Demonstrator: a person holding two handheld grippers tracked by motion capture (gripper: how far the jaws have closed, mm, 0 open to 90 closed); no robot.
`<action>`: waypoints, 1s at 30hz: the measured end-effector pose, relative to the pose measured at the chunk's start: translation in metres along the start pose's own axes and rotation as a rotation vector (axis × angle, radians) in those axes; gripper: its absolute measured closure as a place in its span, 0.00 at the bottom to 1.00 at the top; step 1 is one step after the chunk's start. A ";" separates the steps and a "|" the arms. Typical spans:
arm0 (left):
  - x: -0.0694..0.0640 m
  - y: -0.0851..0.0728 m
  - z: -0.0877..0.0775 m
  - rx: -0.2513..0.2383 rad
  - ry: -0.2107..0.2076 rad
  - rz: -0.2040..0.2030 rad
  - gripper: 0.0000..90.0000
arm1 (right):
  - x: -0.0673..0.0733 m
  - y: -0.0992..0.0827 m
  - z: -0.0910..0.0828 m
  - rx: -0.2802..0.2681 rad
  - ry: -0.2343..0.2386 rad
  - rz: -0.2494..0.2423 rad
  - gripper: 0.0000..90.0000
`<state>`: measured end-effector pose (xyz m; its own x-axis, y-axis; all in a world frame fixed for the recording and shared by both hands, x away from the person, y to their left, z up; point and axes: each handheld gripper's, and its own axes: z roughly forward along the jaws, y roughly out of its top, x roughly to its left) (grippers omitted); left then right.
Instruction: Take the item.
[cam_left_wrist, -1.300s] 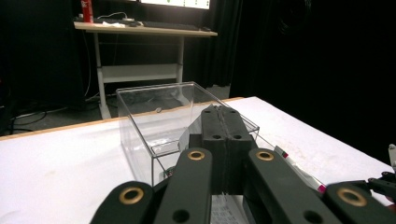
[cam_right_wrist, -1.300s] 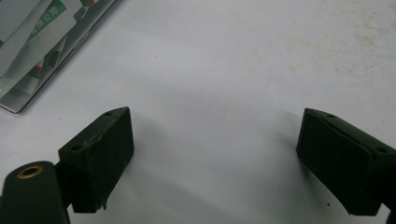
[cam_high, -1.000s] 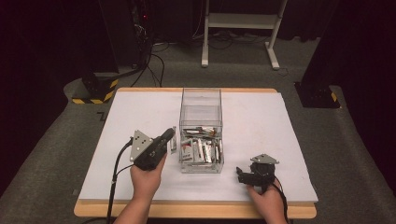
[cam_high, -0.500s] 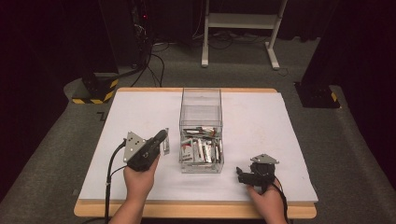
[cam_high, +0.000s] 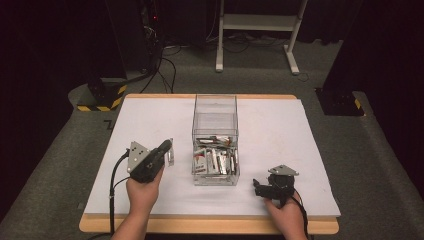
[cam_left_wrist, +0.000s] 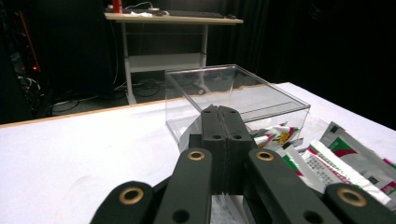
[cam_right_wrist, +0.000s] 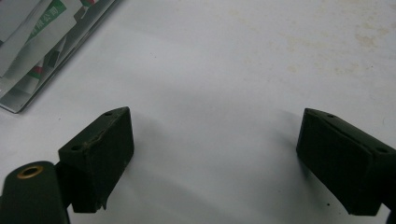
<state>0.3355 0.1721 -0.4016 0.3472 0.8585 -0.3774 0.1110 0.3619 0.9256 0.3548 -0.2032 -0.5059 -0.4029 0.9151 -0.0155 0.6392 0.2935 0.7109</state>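
A thin silvery sachet (cam_high: 170, 153) is pinched in the left hand-held gripper (cam_high: 165, 147) (jaws pressed together). The right hand-held gripper (cam_right_wrist: 212, 158) is held wide apart over the white surface (cam_right_wrist: 224, 70), empty.

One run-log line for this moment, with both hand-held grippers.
left hand-held gripper: shut on sachet, left of clear box | right hand-held gripper: open, empty, over white table

Print on the sachets (cam_high: 215, 161) in the clear box (cam_high: 215, 116) too small to read, perhaps labels.

Bright table (cam_high: 280, 130), dark bkgd, soft focus.
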 end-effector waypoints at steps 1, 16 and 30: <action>0.001 0.000 0.001 -0.005 0.004 -0.004 1.00 | 0.000 0.000 0.000 0.000 0.000 0.000 0.12; 0.024 -0.004 0.008 0.025 0.044 0.018 1.00 | 0.000 0.000 0.000 0.000 0.000 0.000 0.12; 0.044 -0.007 0.020 0.051 0.077 0.035 1.00 | 0.000 0.000 0.000 -0.001 0.000 0.001 0.12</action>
<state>0.3689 0.1997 -0.4245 0.2793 0.8965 -0.3438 0.1480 0.3135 0.9380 0.3548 -0.2032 -0.5060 -0.4027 0.9152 -0.0148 0.6389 0.2927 0.7115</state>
